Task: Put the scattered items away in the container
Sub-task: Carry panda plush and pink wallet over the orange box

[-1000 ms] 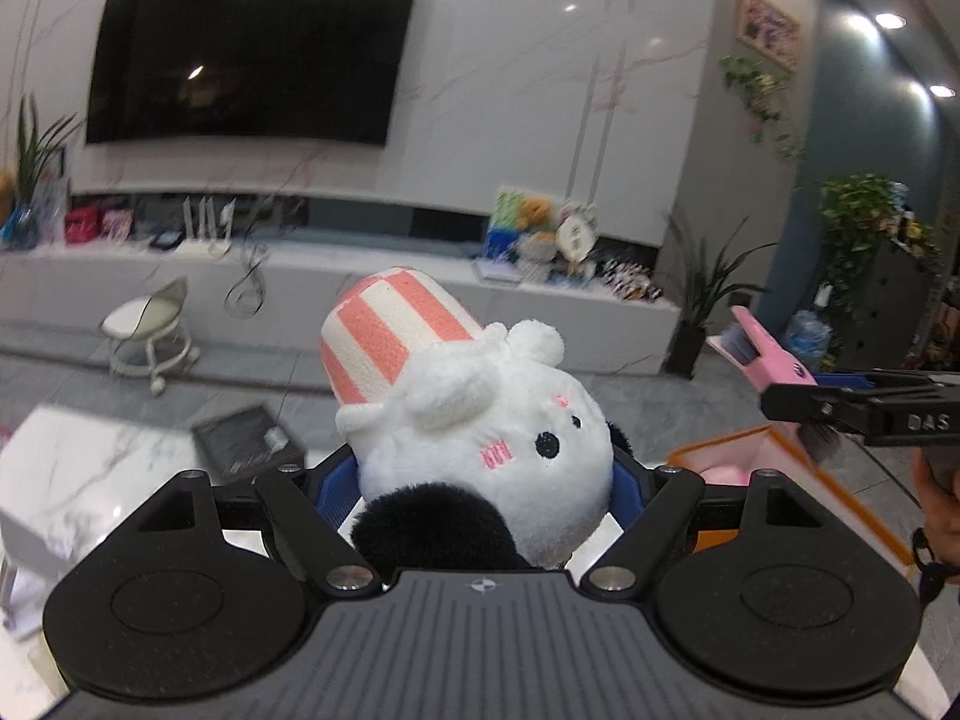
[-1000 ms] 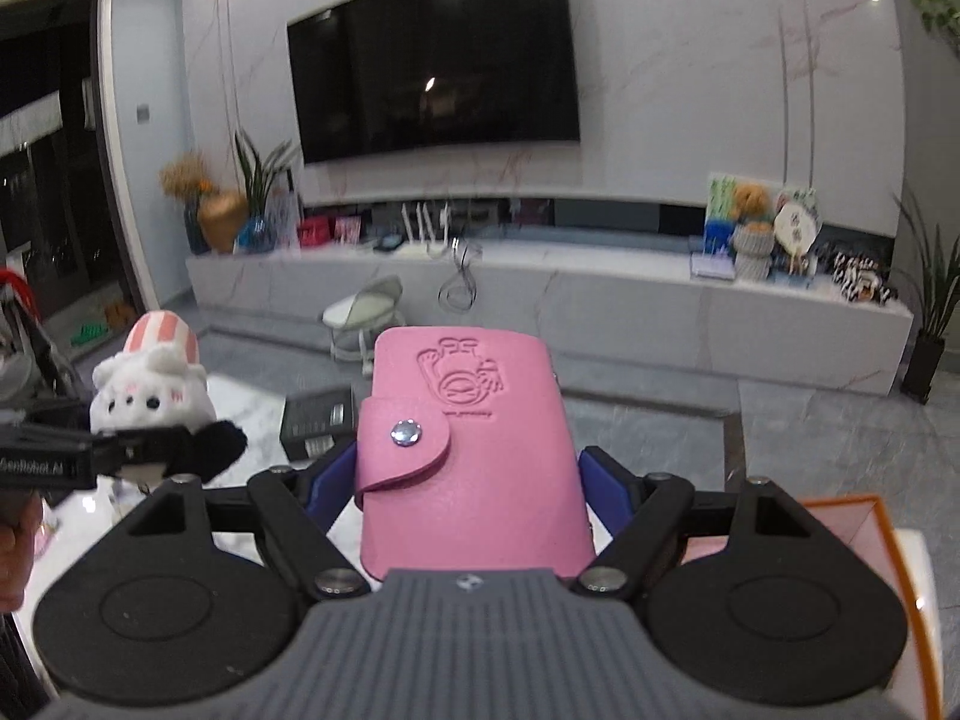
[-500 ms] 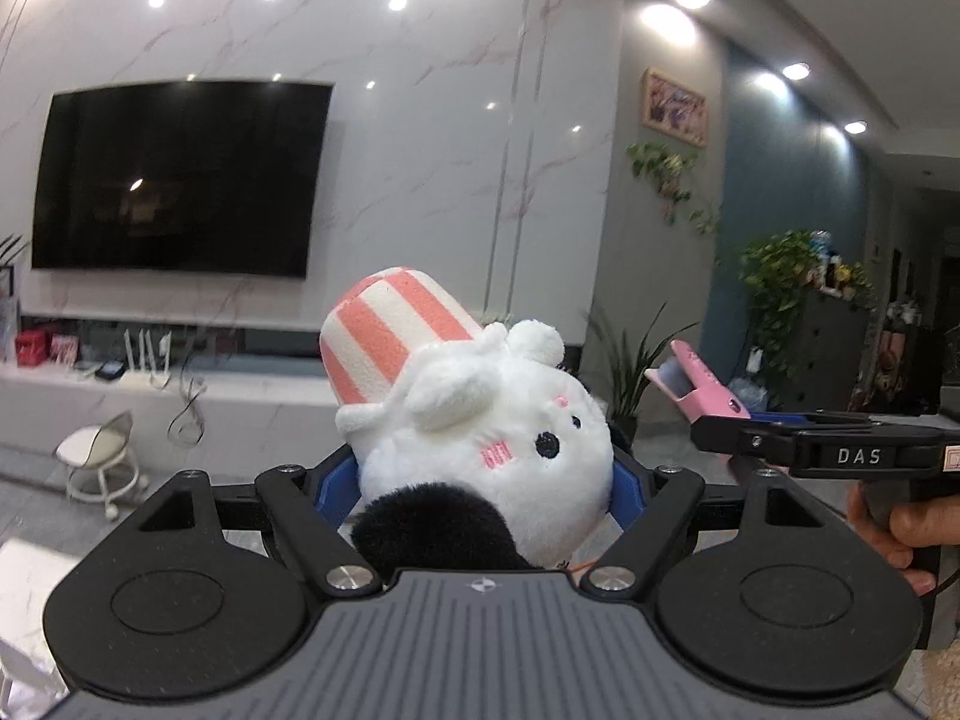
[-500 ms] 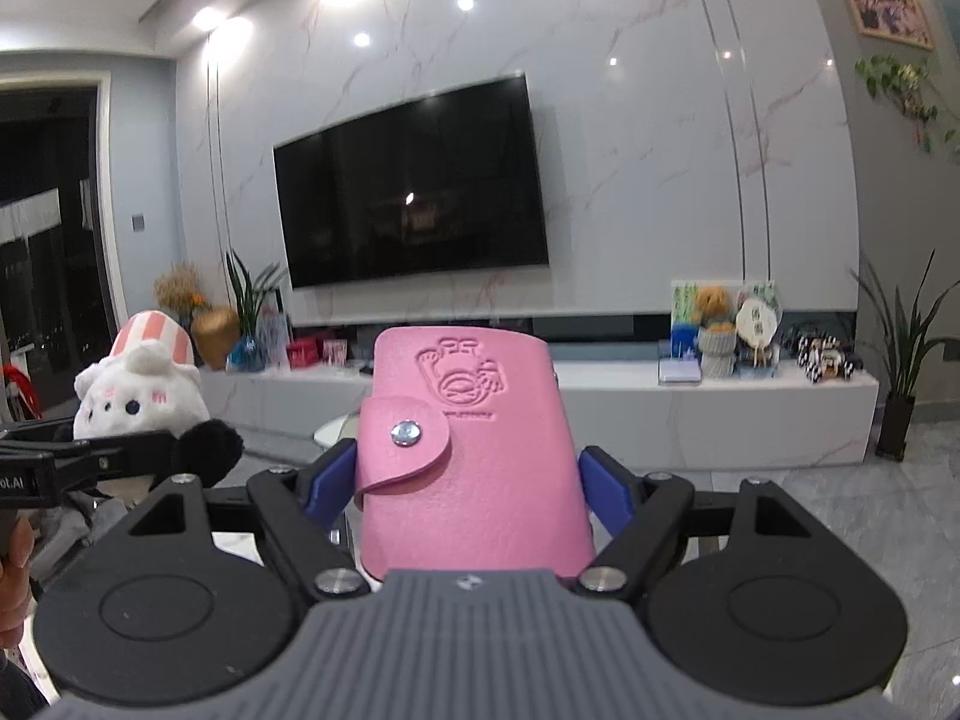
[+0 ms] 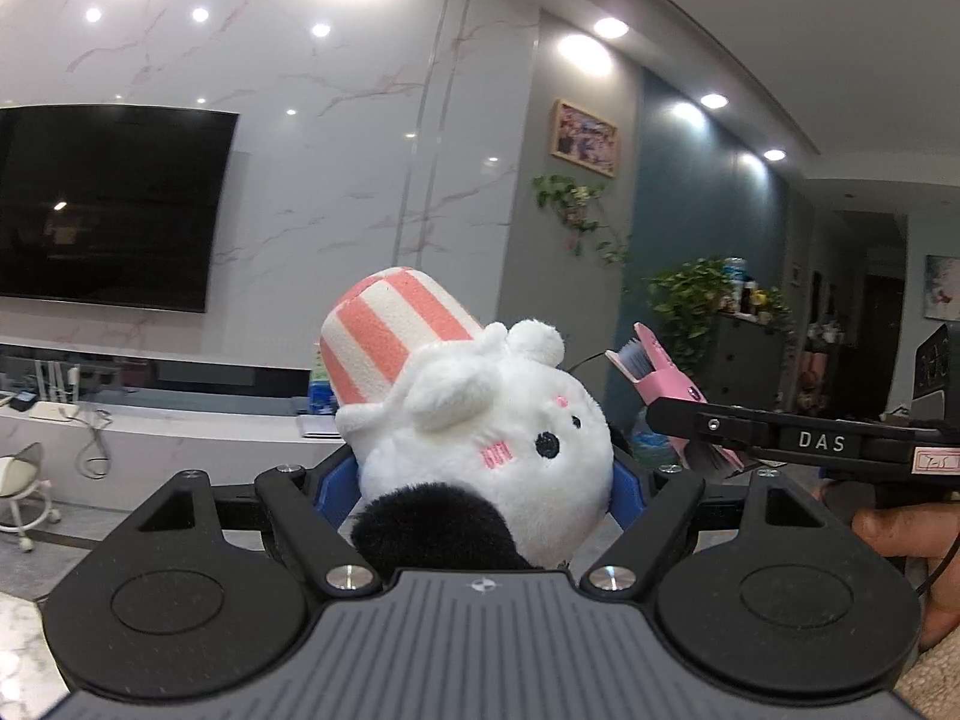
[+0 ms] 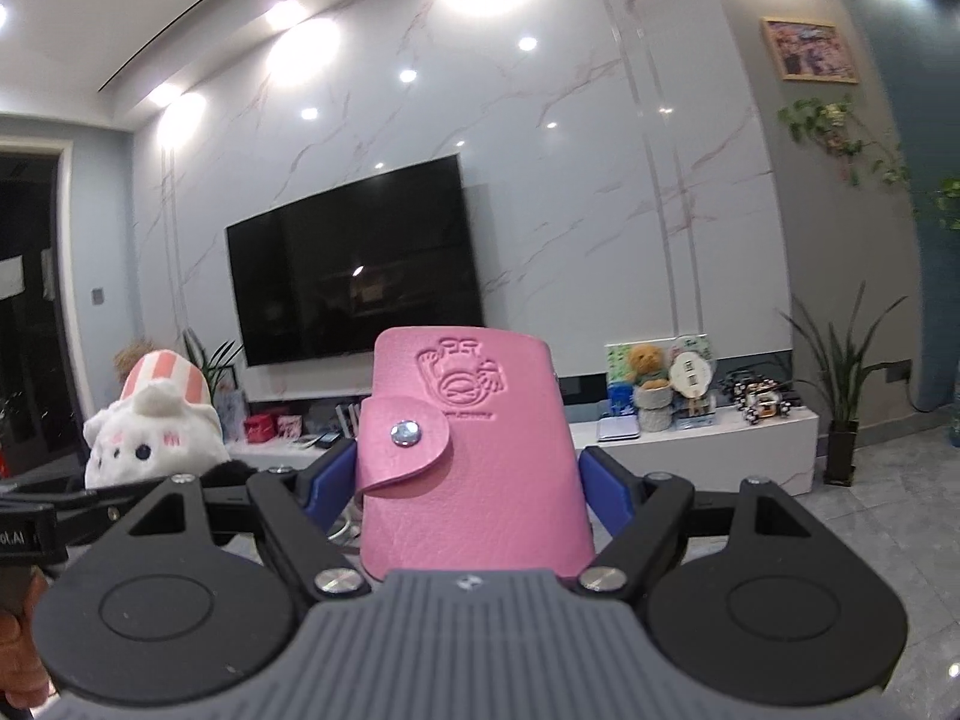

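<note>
One plush toy. One pink card wallet. Two grippers: left gripper, right gripper. One television on the wall. One framed picture. One small teddy bear on the media shelf. One white chair.

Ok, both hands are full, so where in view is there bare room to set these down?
Little shows. A bare marble sliver beside the left hand-held gripper holding the plush; bare floor in front of the console and potted plant. The console's top is crowded. No container in view.
</note>
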Tool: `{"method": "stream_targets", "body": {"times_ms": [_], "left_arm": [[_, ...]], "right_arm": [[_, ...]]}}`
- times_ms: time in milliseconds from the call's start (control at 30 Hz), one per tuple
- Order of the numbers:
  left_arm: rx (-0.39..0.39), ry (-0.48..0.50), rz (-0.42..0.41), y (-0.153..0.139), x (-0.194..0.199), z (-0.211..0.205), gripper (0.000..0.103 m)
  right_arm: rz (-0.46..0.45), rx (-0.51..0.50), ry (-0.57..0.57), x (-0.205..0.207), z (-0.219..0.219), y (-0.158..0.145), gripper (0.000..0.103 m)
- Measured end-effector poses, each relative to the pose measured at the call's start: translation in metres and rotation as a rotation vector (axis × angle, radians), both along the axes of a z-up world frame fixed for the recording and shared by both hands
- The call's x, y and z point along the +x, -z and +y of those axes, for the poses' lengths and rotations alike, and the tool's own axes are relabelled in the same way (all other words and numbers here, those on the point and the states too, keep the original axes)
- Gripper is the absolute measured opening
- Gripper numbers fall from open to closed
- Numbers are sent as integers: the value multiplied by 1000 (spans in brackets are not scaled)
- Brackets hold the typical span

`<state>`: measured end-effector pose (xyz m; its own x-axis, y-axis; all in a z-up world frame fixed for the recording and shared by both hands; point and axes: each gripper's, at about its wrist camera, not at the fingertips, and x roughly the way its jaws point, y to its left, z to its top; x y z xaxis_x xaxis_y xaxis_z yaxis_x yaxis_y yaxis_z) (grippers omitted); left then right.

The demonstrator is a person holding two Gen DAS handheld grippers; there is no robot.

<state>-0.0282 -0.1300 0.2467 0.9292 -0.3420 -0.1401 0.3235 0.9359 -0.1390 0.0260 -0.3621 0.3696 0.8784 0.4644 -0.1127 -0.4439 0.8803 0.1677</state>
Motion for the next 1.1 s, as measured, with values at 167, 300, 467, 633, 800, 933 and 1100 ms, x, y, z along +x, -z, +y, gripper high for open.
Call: {"method": "stream_targets", "body": {"times_ms": [167,300,467,633,800,933,1100], "left_arm": [[-6,51,6,2,7,-29,93],[-3,87,32,11,16,-51,93],[-5,115,101,35,37,-73,93],[1,125,217,77,61,-91,93],[3,121,336,122,77,-97,93],[19,113,415,151,85,-98,93],[84,125,504,184,92,-112,93]], "right_arm": [[8,12,55,0,-20,2,80],[37,12,79,3,-38,12,80],[120,-1,115,15,-63,37,81],[257,1,143,38,-87,78,81],[387,-8,156,66,-94,117,81],[458,-28,149,80,-92,142,81],[558,-65,128,97,-82,175,81]]}}
